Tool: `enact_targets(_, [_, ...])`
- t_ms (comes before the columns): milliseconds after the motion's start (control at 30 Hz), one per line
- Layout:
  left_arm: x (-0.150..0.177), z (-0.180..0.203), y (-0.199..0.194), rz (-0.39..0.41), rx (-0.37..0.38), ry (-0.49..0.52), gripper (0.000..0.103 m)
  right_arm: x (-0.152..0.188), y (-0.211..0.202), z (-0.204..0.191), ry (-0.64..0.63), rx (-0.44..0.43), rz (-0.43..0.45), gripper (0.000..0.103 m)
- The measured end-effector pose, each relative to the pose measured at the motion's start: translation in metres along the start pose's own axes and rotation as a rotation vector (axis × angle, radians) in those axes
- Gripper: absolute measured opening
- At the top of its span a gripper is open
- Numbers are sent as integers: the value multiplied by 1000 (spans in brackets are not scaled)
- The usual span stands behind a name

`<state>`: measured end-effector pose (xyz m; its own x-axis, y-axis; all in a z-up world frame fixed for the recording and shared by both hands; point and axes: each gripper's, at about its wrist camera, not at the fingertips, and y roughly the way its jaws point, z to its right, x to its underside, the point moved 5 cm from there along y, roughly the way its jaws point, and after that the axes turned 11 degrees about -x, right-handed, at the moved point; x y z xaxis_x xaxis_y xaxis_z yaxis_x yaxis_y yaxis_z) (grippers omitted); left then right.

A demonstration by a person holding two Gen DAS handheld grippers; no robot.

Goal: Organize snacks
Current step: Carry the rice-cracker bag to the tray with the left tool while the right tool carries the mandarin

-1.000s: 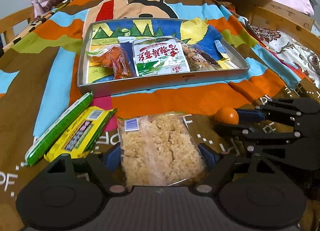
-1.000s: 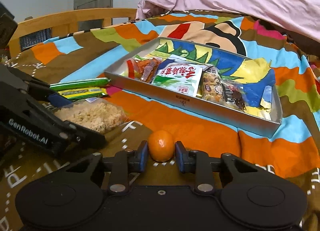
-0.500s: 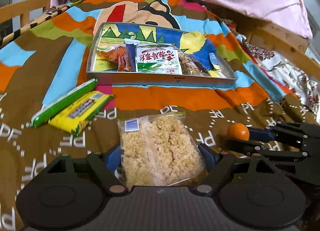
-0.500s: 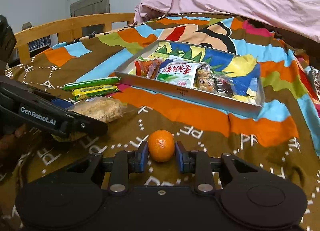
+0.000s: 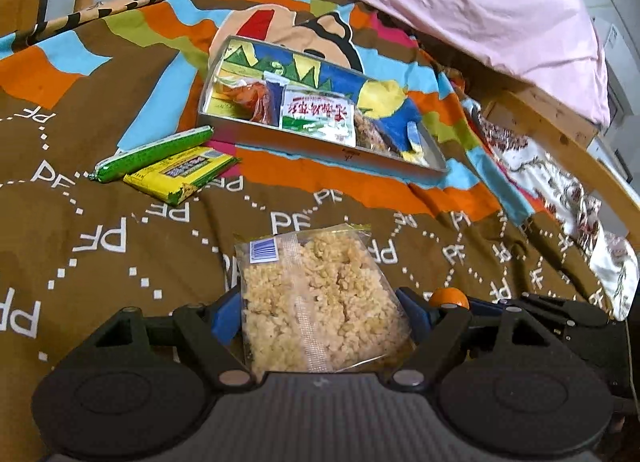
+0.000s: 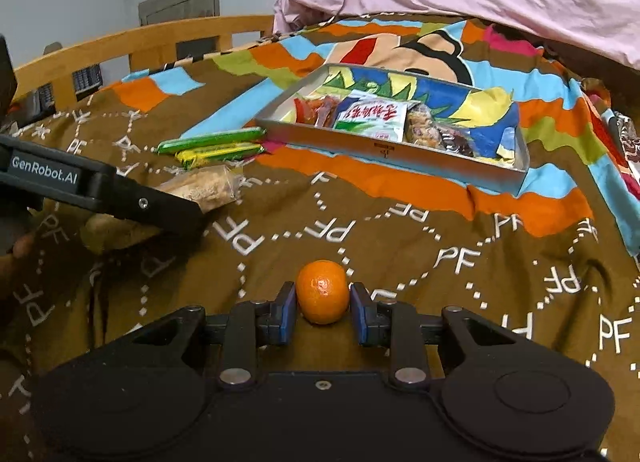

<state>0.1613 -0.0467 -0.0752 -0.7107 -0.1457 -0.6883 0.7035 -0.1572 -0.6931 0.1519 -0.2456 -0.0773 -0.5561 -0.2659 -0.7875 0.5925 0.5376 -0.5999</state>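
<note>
We're holding, w/ left tongs [image 5: 324, 312] spread wide, the light, crumbly rice-crisp pack [image 5: 320, 298] by its edges, right tongs [image 6: 323, 302] pinching the firm, roll-prone mandarin [image 6: 322, 291], tray [image 6: 384, 148] at 12 o'clock.

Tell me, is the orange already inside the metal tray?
No, the orange is gripped in the right claw above the blanket, well short of the tray.
</note>
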Motion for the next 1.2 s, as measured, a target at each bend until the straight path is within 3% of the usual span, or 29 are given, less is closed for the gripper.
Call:
enact_targets(200, [-18, -2, 5, 18, -21, -54, 83, -28, 0, 15, -5, -4, 60, 31])
enact_targets(433, [-73, 7, 30, 86, -52, -51, 83, -76, 18, 47, -61, 34, 127, 31])
enact_targets(867, [-178, 18, 137, 166, -89, -33, 83, -148, 93, 144, -9, 160, 151, 31])
enact_targets(1200, [-190, 21, 187, 178, -155, 69, 83, -158, 150, 176, 39, 189, 114, 31])
